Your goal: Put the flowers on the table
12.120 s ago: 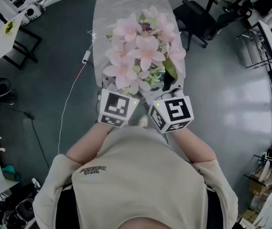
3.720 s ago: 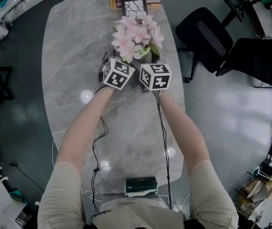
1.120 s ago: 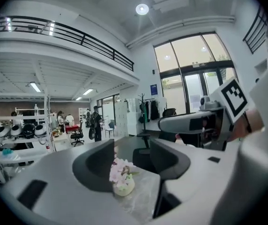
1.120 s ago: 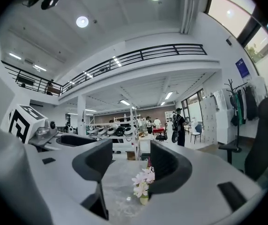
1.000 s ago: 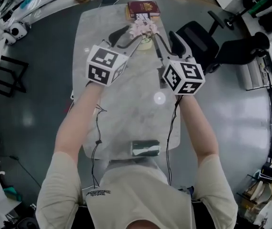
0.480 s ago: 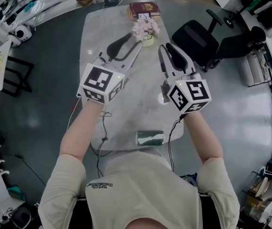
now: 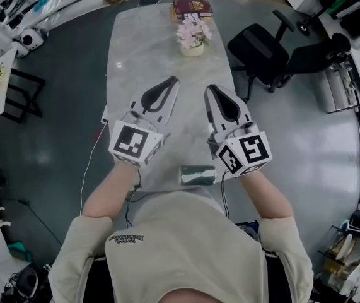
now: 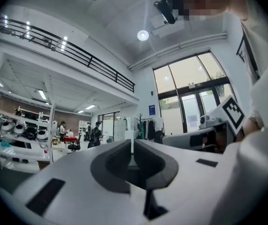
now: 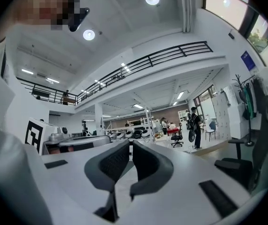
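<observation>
Looked done: flowers [image 7: 193, 35] set upright near the far end of the counter [image 7: 143, 62], beside a red book [image 7: 192, 7]. Left tongs [image 7: 174, 79] and right tongs [image 7: 209, 88] clenched on nothing, well apart from them; nothing seemingly left.

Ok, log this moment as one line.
flowers: standing on table, far end | left gripper: shut, empty | right gripper: shut, empty

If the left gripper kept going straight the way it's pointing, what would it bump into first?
Probably the flowers at the far end of the table: from the head view, the shut left gripper aims roughly at them. Height is unclear, so it might pass above.
</observation>
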`<state>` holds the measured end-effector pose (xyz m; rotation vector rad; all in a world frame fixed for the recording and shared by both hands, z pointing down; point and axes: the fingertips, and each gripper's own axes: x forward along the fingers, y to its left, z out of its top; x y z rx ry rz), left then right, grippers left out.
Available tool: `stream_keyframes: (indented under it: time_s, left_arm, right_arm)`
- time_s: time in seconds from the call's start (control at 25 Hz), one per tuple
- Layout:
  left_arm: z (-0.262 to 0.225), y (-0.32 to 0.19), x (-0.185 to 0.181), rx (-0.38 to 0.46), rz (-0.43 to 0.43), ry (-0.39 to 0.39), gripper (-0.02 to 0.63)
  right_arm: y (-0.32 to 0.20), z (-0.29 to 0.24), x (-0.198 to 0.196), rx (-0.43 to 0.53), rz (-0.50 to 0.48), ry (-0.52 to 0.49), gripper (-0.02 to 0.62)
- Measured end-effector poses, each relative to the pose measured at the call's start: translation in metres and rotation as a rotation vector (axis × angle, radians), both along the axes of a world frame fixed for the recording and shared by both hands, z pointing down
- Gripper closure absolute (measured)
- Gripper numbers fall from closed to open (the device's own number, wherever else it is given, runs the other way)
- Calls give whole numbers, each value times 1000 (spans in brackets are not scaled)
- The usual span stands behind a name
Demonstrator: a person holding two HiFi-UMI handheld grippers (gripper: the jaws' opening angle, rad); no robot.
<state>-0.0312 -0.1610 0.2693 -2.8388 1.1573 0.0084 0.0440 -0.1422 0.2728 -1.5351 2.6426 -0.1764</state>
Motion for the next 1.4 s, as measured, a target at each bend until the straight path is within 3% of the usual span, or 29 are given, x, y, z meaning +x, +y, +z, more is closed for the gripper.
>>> stream_keyframes:
  time_s: [0.12, 0.28, 0.64, 1.4]
  left_arm:
    - [7, 17, -13, -28, -37, 45, 593]
    - [16, 25, -22, -38, -89, 46, 595]
    - [24, 42, -19, -64, -80, 47, 598]
    - [21, 45, -12, -52, -44, 31, 598]
  right_arm:
    - [17, 6, -11, -7, -27, 3, 565]
    - [28, 12, -19, -16, -46, -7, 563]
    - [33, 2, -32, 27, -66, 13, 565]
    - [35, 7, -33, 0, -73, 10, 568]
